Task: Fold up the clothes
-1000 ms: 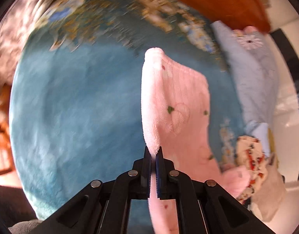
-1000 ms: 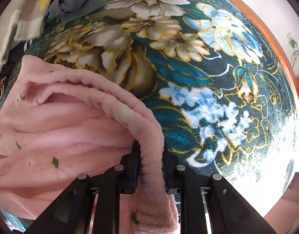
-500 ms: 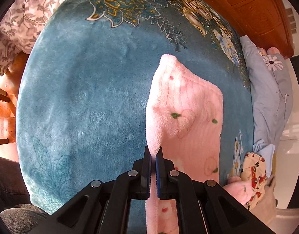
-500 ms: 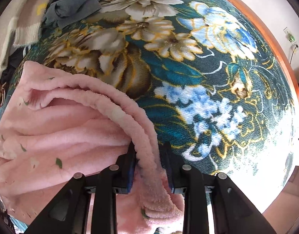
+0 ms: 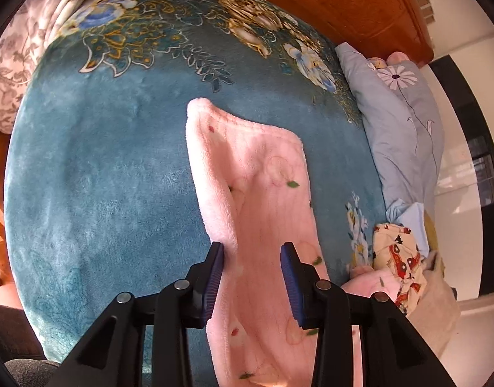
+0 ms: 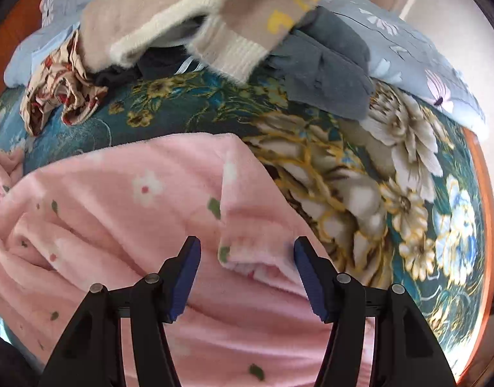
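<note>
A teal plush floral bed blanket [image 5: 95,193] carries the pink fleece garment with small flower print [image 5: 266,200], lying flat. The left gripper [image 5: 252,269] and right gripper [image 6: 247,266] both stand spread apart over it, gripping nothing.

- Fleece garment [image 5: 263,213] lies on the bed blanket [image 5: 101,193], running from the near edge away toward the headboard [image 5: 343,6].
- Left hand-held gripper [image 5: 251,277] sits over the garment's near part, fingers either side of its left edge fold.
- Quilt [image 5: 404,135] lies right of the garment, along the blanket's right side.
- Printed cloth [image 5: 398,258] sits just below the quilt, near right.
- Right hand-held gripper [image 6: 247,277] sits over the garment [image 6: 134,225], a folded corner between its fingers.
- Behind the garment: knit sweater [image 6: 188,22] on top of the clothes pile, folded trousers [image 6: 327,74] to its right, crumpled print cloth [image 6: 60,87] to its left.
</note>
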`<state>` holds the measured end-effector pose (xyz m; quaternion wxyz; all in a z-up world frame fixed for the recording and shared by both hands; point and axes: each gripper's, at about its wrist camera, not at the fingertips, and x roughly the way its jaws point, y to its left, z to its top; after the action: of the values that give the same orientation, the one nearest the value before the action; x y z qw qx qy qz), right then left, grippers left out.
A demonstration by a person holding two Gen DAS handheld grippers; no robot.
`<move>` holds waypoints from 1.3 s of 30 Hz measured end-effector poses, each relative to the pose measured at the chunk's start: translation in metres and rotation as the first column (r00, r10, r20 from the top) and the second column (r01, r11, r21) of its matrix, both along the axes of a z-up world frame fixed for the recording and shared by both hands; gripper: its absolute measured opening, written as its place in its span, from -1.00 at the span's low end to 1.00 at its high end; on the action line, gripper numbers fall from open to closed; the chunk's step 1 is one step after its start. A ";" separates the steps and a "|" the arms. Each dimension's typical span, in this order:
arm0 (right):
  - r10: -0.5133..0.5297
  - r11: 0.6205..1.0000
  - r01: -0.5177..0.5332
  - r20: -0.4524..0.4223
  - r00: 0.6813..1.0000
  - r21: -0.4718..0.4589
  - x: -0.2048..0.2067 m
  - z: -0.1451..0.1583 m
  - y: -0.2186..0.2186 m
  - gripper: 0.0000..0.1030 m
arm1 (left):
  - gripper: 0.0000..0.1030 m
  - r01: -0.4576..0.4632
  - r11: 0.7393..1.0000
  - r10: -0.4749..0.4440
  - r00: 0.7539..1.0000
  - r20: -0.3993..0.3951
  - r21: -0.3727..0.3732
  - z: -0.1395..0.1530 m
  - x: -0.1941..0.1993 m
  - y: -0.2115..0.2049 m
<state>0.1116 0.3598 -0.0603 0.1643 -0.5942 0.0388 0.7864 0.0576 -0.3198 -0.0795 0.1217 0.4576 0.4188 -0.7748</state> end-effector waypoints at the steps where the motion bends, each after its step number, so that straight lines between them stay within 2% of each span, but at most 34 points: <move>1: 0.012 1.000 -0.012 0.027 1.000 0.023 -0.005 -0.007 0.000 0.19 | -0.22 0.000 1.000 0.000 1.000 0.004 0.001 0.000 0.000 0.000; 3: 0.019 0.999 -0.022 0.062 0.998 0.040 -0.010 -0.015 0.002 0.19 | -0.22 -0.002 1.000 0.002 1.000 0.011 0.005 -0.001 0.001 0.000; 4: 0.016 0.999 -0.019 0.070 0.997 0.042 -0.010 -0.016 0.005 0.12 | -0.22 -0.005 1.000 0.005 1.000 0.015 0.008 -0.002 0.001 -0.001; 5: 0.005 0.999 -0.008 0.067 0.998 0.046 -0.009 -0.015 0.009 0.00 | -0.22 -0.007 1.000 0.007 1.000 0.014 0.011 -0.003 0.002 -0.001; 7: -0.020 0.999 0.017 0.048 0.999 0.051 -0.005 -0.007 0.020 -0.43 | -0.22 -0.003 1.000 0.003 1.000 0.021 0.003 -0.003 0.001 0.001; 9: -0.048 0.997 0.046 0.032 0.998 0.064 -0.001 0.003 0.036 -0.67 | -0.22 0.018 1.000 -0.017 0.999 0.029 -0.010 -0.004 0.000 0.005; 15: -0.175 0.979 0.175 -0.010 0.985 0.103 0.003 0.026 0.102 -0.70 | -0.22 0.062 0.997 -0.060 0.997 0.039 -0.055 -0.001 -0.005 0.012; 19: -0.251 0.962 0.250 -0.003 0.968 0.110 -0.003 0.022 0.127 -0.70 | -0.22 0.058 0.997 -0.056 0.997 0.044 -0.045 -0.002 -0.005 0.012; 22: -0.224 0.969 0.219 0.037 0.974 0.114 -0.005 0.008 0.116 -0.70 | -0.22 0.089 0.995 -0.087 0.996 0.035 -0.043 0.005 -0.013 0.024; 24: -0.180 0.976 0.173 0.043 0.983 0.132 -0.008 0.001 0.103 -0.70 | -0.14 0.137 0.990 -0.136 0.991 0.015 -0.040 0.011 -0.024 0.041; 27: -0.166 0.979 0.160 0.042 0.985 0.125 -0.009 -0.005 0.095 -0.69 | -0.04 0.250 0.968 -0.250 0.968 -0.009 -0.026 0.018 -0.057 0.080; 29: -0.173 0.980 0.169 0.033 0.984 0.103 -0.008 -0.004 0.093 -0.69 | 0.12 0.332 0.941 -0.333 0.943 -0.011 -0.060 0.024 -0.080 0.111; 31: -0.167 0.983 0.165 0.023 0.986 0.086 -0.003 -0.001 0.091 -0.69 | 0.21 0.429 0.896 -0.432 0.902 -0.001 -0.112 0.027 -0.103 0.143; 33: -0.161 0.985 0.160 0.016 0.987 0.070 0.001 0.003 0.088 -0.69 | 0.28 0.548 0.818 -0.551 0.834 0.036 -0.175 0.023 -0.120 0.175; 35: -0.164 0.986 0.164 0.011 0.986 0.042 0.009 0.005 0.087 -0.68 | 0.28 0.650 0.720 -0.643 0.756 0.121 -0.243 0.013 -0.132 0.206; 38: -0.171 0.985 0.171 0.006 0.985 0.005 0.019 0.007 0.085 -0.68 | 0.28 0.748 0.601 -0.710 0.662 0.241 -0.284 -0.010 -0.139 0.234; 39: -0.174 0.985 0.174 0.005 0.985 -0.005 0.023 0.007 0.084 -0.67 | 0.28 0.763 0.584 -0.717 0.645 0.264 -0.277 -0.015 -0.139 0.238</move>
<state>0.1343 0.4440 -0.0533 0.2308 -0.5908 0.0925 0.7675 -0.0819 -0.0816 -0.0950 -0.1044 0.6061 0.0303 -0.7879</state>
